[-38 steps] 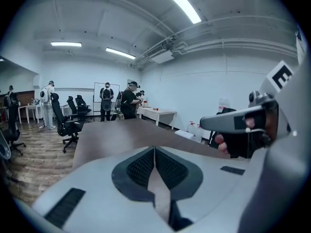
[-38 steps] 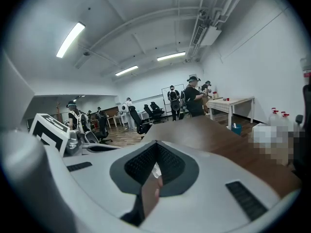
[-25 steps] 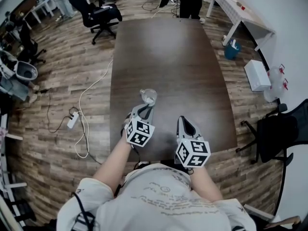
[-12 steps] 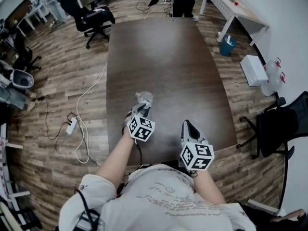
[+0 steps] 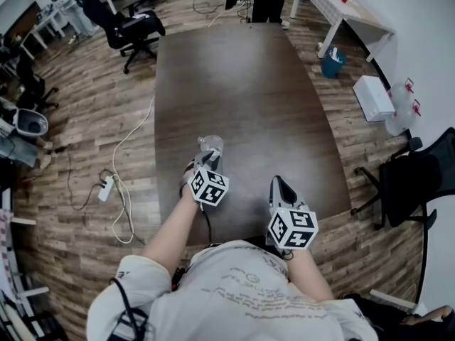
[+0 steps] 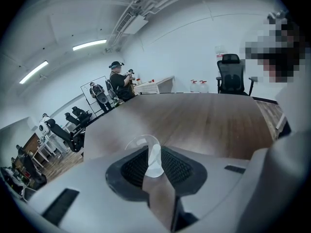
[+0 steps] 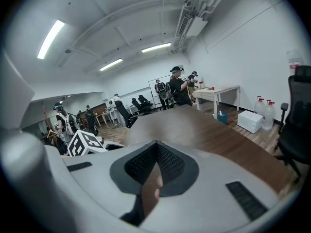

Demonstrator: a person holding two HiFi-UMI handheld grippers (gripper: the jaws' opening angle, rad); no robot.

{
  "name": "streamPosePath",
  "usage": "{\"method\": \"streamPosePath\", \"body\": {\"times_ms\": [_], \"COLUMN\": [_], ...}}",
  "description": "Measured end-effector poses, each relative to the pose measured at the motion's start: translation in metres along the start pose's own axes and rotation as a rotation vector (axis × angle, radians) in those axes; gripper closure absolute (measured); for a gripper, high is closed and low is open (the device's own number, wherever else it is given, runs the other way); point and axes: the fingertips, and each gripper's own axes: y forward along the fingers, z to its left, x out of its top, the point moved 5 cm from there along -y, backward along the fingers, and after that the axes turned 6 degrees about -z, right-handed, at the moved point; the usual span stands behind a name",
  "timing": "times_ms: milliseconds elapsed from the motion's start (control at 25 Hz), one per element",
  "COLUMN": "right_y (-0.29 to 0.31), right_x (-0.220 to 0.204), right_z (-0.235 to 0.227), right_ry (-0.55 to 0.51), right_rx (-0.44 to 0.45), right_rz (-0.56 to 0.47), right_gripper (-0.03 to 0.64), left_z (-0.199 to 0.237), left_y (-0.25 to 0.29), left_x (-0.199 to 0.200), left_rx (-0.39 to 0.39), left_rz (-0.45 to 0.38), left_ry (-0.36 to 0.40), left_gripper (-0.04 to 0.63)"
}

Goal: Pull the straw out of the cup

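A clear plastic cup (image 5: 212,145) stands on the dark brown table (image 5: 234,77), just ahead of my left gripper (image 5: 207,159). In the left gripper view the cup's clear rim (image 6: 138,140) curves just past the jaw tips. A pale, translucent straw (image 6: 155,160) stands between the pads, and the left gripper (image 6: 154,152) is shut on it. My right gripper (image 5: 278,182) rests lower right near the table's front edge, apart from the cup. In its own view the right gripper (image 7: 156,145) is shut with nothing in it.
Office chairs (image 5: 124,20) stand beyond the table's far left corner and another chair (image 5: 416,183) to the right. A white cable and power strip (image 5: 106,188) lie on the wooden floor at left. A white desk (image 5: 341,6) and a box (image 5: 373,98) stand at right.
My left gripper has moved forward to the cup and now has its jaws at the rim. The right gripper has barely moved.
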Motion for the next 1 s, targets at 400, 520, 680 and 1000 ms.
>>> {"method": "streamPosePath", "body": {"times_ms": [400,520,680,1000], "right_y": [0.000,0.001,0.002,0.008], "right_x": [0.003,0.003,0.003,0.002], "right_z": [-0.003,-0.005,-0.008,-0.003], "right_ry": [0.000,0.002,0.009,0.012], "right_rx": [-0.026,-0.032,-0.039,-0.019], "right_rz": [-0.006,-0.007,-0.008,-0.006], "right_gripper": [0.601,0.601,0.601,0.601], "left_z": [-0.006,-0.007,-0.004,0.003], "left_y": [0.013,0.019,0.022,0.013], "left_x": [0.003,0.002,0.002,0.007], "left_rx": [-0.024,-0.011,0.010,0.052], "left_rz": [0.016,0.031,0.034,0.023], "left_ry": [0.041,0.059,0.052,0.058], "left_gripper": [0.520,0.520,0.520,0.540]}}
